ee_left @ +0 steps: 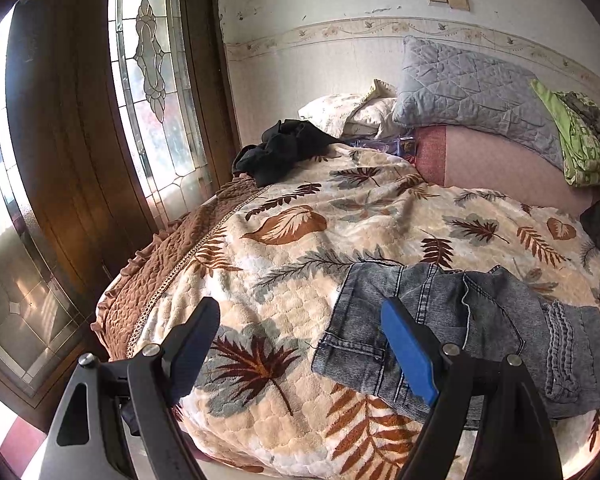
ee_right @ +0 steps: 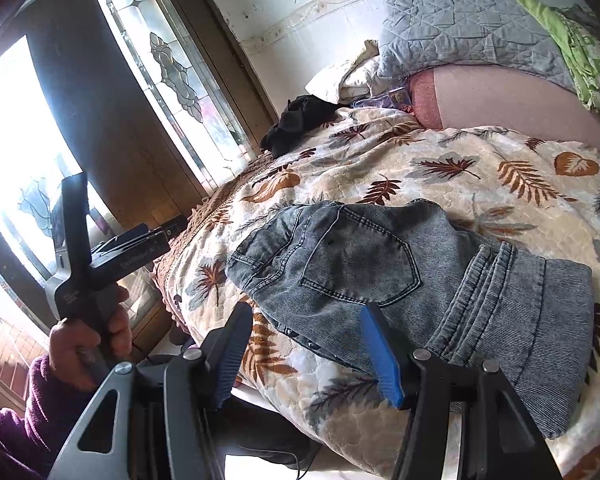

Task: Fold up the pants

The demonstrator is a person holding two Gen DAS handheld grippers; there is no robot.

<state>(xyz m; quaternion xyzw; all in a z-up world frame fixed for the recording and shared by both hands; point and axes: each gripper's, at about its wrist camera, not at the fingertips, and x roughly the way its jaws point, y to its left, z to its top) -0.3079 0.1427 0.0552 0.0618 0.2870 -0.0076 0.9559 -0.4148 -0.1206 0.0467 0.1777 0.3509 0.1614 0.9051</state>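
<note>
Grey-blue denim pants [ee_left: 460, 320] lie folded in a compact bundle on the leaf-patterned blanket [ee_left: 284, 248], near the bed's front edge. In the right wrist view the pants [ee_right: 400, 264] show a back pocket on top. My left gripper [ee_left: 304, 336] is open and empty, above the blanket just left of the pants. My right gripper [ee_right: 306, 340] is open and empty, hovering over the near left edge of the pants. The left gripper, held in a hand, also shows in the right wrist view [ee_right: 100, 256], off the bed's left edge.
A black garment [ee_left: 276, 152] lies at the blanket's far left. A grey quilted pillow [ee_left: 472, 88], a white pillow [ee_left: 340, 110] and a green folded cloth [ee_left: 580, 140] sit at the head. A wooden door with leaded glass [ee_left: 148, 80] stands to the left.
</note>
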